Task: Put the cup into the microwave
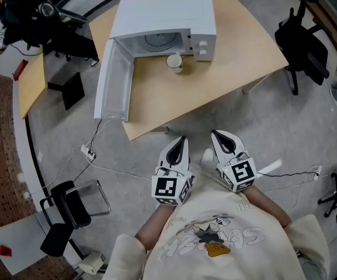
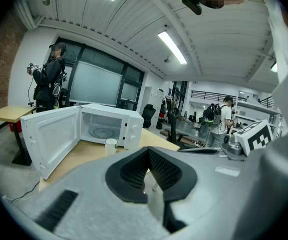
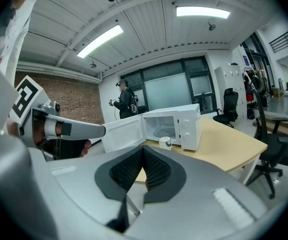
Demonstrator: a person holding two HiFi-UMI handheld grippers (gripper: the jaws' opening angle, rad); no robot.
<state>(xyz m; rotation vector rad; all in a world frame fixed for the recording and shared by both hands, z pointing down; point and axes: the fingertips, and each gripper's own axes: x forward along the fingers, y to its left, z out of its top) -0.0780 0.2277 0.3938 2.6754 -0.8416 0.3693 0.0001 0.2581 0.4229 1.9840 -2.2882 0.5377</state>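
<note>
A white microwave (image 1: 165,13) stands on the wooden table (image 1: 238,57) with its door (image 1: 114,80) swung wide open to the left and the turntable inside in view. A white cup (image 1: 174,62) stands upright on the table just in front of the microwave's opening. Both gripper views show the cup (image 2: 111,144) (image 3: 165,142) far ahead. My left gripper (image 1: 183,139) and right gripper (image 1: 216,134) hang side by side over the floor, short of the table's near edge, close to my body. Each points toward the table. Both are shut and hold nothing (image 2: 148,150) (image 3: 143,149).
A black office chair (image 1: 305,48) stands right of the table, and a folding chair (image 1: 69,206) sits on the floor at the lower left. Cables and a power strip (image 1: 88,152) lie on the floor. A person (image 2: 51,79) stands behind the microwave; a second table (image 1: 34,83) is at the left.
</note>
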